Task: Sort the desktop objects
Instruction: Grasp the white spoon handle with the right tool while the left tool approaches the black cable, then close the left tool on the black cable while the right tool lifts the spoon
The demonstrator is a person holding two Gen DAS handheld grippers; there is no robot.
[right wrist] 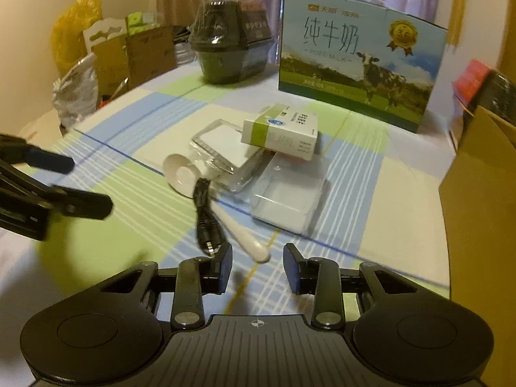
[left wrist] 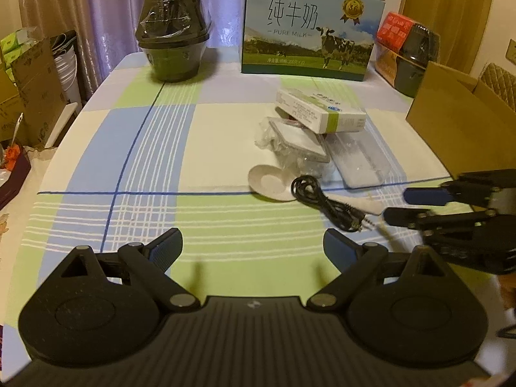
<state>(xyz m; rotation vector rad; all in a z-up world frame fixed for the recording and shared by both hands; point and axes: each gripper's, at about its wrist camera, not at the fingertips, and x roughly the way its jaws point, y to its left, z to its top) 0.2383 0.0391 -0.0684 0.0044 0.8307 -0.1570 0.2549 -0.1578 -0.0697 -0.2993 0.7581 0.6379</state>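
Observation:
A small pile lies mid-table: a white-and-green box (left wrist: 322,113) (right wrist: 280,132) rests on a clear packet with a white card (left wrist: 296,142) (right wrist: 222,148) and a clear plastic case (left wrist: 358,164) (right wrist: 290,196). A white spoon (left wrist: 271,182) (right wrist: 180,174) lies in front, with a coiled black cable (left wrist: 322,200) (right wrist: 206,216) across it. My right gripper (right wrist: 258,258) (left wrist: 395,204) is open, low over the cloth; the spoon's handle tip lies just ahead between its fingers and the cable plug sits by the left finger. My left gripper (left wrist: 253,245) (right wrist: 88,185) is open and holds nothing, left of the pile.
A milk carton (left wrist: 309,29) (right wrist: 358,58) and stacked black bowls (left wrist: 174,35) (right wrist: 222,51) stand at the back of the checked tablecloth. An open cardboard box (left wrist: 458,119) (right wrist: 480,187) sits at the right edge. Boxes and bags crowd the floor at left.

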